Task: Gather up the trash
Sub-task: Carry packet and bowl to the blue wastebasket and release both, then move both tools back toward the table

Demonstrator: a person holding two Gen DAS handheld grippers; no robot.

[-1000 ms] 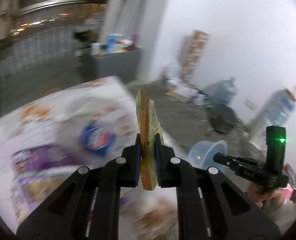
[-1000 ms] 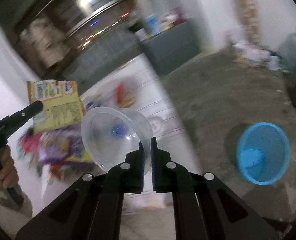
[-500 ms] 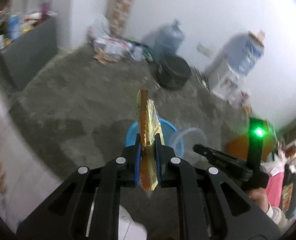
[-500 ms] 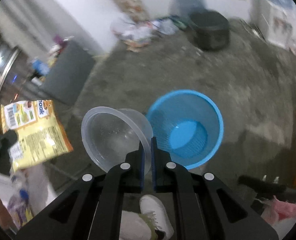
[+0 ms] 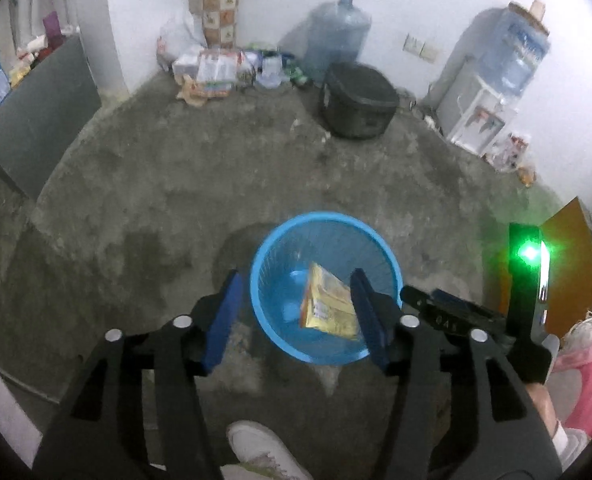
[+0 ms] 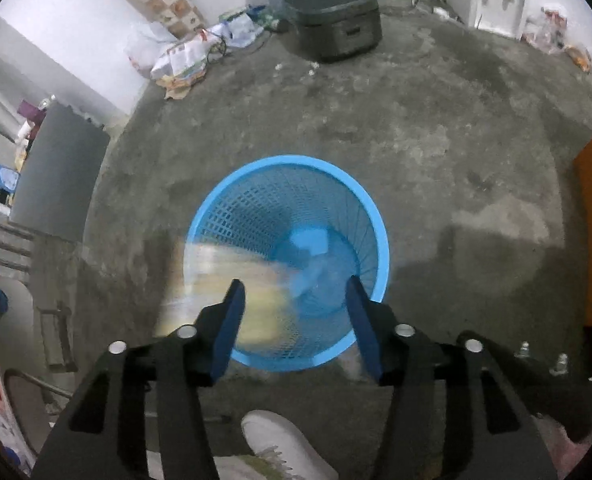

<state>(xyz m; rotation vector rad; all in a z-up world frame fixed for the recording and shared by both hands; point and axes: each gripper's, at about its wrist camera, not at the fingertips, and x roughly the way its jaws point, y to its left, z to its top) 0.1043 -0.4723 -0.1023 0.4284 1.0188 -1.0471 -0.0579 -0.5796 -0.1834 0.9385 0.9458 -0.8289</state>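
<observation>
Left wrist view: our left gripper [image 5: 296, 304], which clamped the yellow snack packet [image 5: 328, 308], now gapes; packet inside blue basket [image 5: 264, 256]. Our right gripper [image 6: 294, 312] gapes too, bare concrete floor [image 6: 436, 140] all around.

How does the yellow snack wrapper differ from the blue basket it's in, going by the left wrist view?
The yellow snack wrapper is flat, opaque foil; the blue basket is a round tub with meshed plastic walls. The wrapper lies tilted against the inner wall, while the basket stands upright on the concrete floor. The wrapper is far smaller, covering only part of the basket's inside. Both sit below the open left claw.
</observation>
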